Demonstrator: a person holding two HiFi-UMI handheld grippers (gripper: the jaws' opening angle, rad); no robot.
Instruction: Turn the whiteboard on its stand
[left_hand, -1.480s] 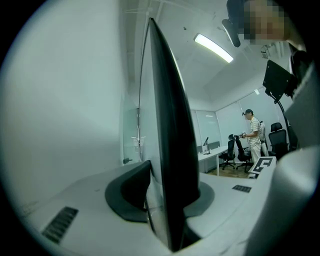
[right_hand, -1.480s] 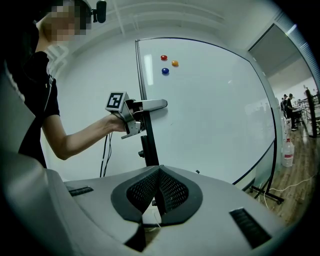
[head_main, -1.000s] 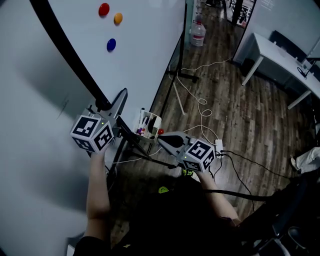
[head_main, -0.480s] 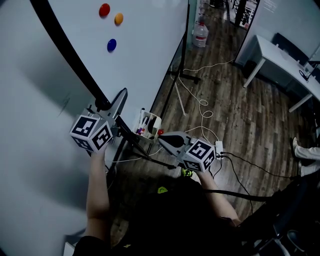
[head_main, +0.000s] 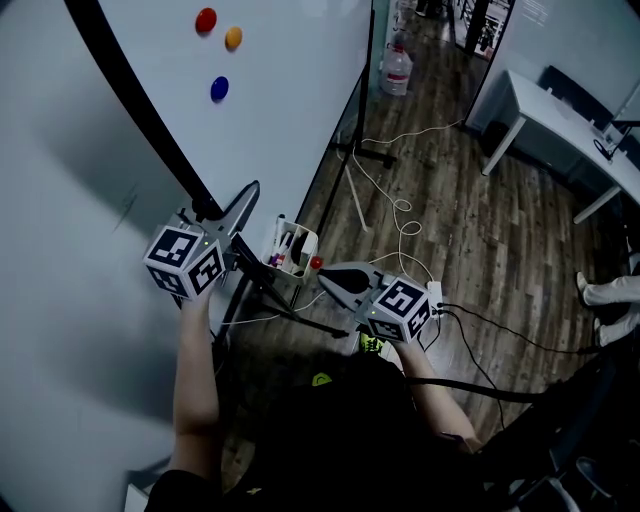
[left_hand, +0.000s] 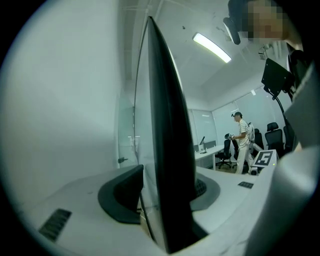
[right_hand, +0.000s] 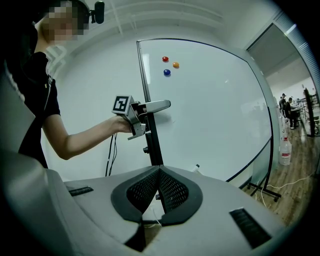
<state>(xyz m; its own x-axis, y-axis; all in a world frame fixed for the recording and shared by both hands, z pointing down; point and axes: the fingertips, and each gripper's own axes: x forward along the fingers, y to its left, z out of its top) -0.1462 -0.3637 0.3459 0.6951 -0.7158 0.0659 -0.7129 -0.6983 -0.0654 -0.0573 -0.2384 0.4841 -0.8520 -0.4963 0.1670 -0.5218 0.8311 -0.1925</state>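
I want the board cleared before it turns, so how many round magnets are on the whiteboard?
3. On the whiteboard, a red magnet sits uppermost, an orange magnet just right and slightly below, a blue magnet beneath both. Its other face is unseen, so more may be hidden.

Black short-sleeved top (right_hand: 42, 85). Right gripper (head_main: 328, 276) grey-shelled, black mesh pads (right_hand: 172, 192), white cube (head_main: 402, 305) with black square markers; black cable (head_main: 470, 385) trails, probably its own.

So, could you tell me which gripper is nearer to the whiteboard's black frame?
Left. The left gripper straddles the black frame, jaws just opened, pads off it; the right gripper hangs shut, apart.
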